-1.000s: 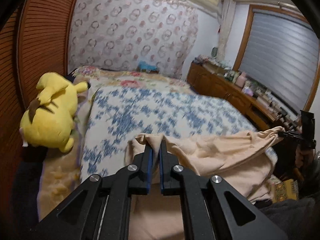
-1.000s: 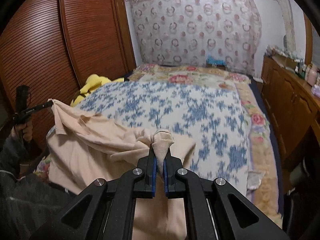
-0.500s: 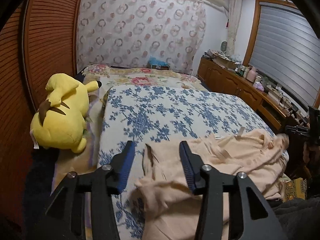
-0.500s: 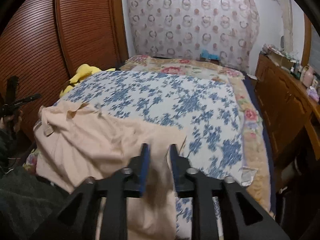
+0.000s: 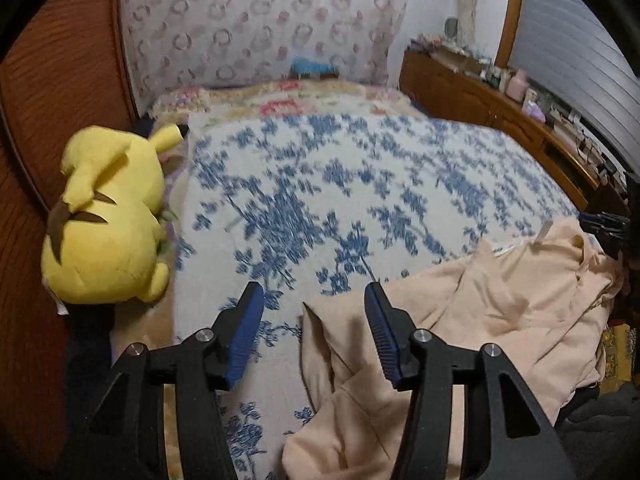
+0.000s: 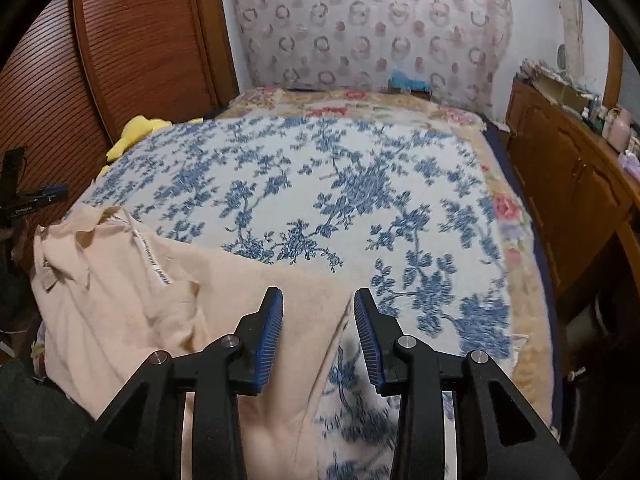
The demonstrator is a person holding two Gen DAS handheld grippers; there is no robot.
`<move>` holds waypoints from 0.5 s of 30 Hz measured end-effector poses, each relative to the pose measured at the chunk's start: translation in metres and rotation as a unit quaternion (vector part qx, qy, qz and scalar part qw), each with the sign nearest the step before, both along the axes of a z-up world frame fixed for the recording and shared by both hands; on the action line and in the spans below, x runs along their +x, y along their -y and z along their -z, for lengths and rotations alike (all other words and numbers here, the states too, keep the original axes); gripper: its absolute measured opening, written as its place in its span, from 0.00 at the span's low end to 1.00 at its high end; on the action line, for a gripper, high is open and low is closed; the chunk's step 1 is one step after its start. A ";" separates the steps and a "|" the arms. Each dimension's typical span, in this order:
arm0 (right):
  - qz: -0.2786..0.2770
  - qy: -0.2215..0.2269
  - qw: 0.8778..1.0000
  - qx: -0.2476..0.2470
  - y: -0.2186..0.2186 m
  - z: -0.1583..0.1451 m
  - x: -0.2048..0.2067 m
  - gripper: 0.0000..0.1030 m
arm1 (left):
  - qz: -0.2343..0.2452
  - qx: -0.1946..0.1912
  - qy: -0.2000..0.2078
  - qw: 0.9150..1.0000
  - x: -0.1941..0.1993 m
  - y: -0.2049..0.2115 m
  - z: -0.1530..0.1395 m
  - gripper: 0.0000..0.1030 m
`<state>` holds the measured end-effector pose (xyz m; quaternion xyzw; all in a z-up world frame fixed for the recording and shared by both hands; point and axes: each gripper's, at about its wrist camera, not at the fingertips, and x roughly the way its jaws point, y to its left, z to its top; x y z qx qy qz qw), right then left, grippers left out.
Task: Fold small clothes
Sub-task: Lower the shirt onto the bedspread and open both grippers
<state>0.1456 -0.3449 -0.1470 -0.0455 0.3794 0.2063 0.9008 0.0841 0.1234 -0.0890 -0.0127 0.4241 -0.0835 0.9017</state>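
A peach-coloured garment [image 5: 480, 312] lies crumpled on the near edge of the bed with the blue-flowered cover [image 5: 340, 184]. It also shows in the right wrist view [image 6: 152, 304], with a white label strip on it. My left gripper [image 5: 314, 300] is open and empty above the garment's left edge. My right gripper [image 6: 318, 300] is open and empty above the garment's right edge. The other gripper shows at the far right of the left wrist view [image 5: 608, 224] and at the far left of the right wrist view [image 6: 36, 198].
A yellow plush toy [image 5: 108, 220] lies at the bed's left side against a wooden slatted wardrobe [image 6: 120, 40]. A wooden sideboard [image 6: 572, 176] with small items runs along the right. A patterned cloth [image 6: 368, 24] hangs behind the bed.
Both grippers were shut on the garment and held it up. They opened, and the garment dropped onto the bed. Both grippers now hang open over it.
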 end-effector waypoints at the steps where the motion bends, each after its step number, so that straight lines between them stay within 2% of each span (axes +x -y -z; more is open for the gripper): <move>1: -0.001 -0.004 1.000 -0.002 -0.002 0.003 0.003 0.37 | 0.001 0.001 -0.004 1.000 0.001 0.001 0.003 0.52; 4: -0.003 -0.017 1.000 -0.007 -0.006 0.012 0.011 0.38 | 0.010 0.006 -0.019 1.000 0.002 0.007 0.011 0.52; 6: 0.005 -0.015 1.000 -0.014 -0.006 0.016 0.017 0.44 | 0.009 0.007 -0.030 0.999 0.004 0.009 0.017 0.52; 8: 0.005 -0.012 1.000 -0.019 -0.007 0.018 0.021 0.46 | 0.006 0.008 -0.037 0.999 0.006 0.010 0.022 0.52; 10: 0.002 -0.007 1.000 -0.028 -0.010 0.020 0.021 0.49 | 0.005 0.008 -0.034 0.999 0.005 0.011 0.023 0.53; 14: 0.020 0.001 0.999 -0.032 -0.008 0.029 0.029 0.62 | 0.004 0.010 -0.030 0.999 0.003 0.012 0.024 0.53; 15: 0.020 0.001 0.999 -0.031 -0.008 0.031 0.030 0.62 | 0.004 0.011 -0.028 1.000 0.003 0.012 0.024 0.53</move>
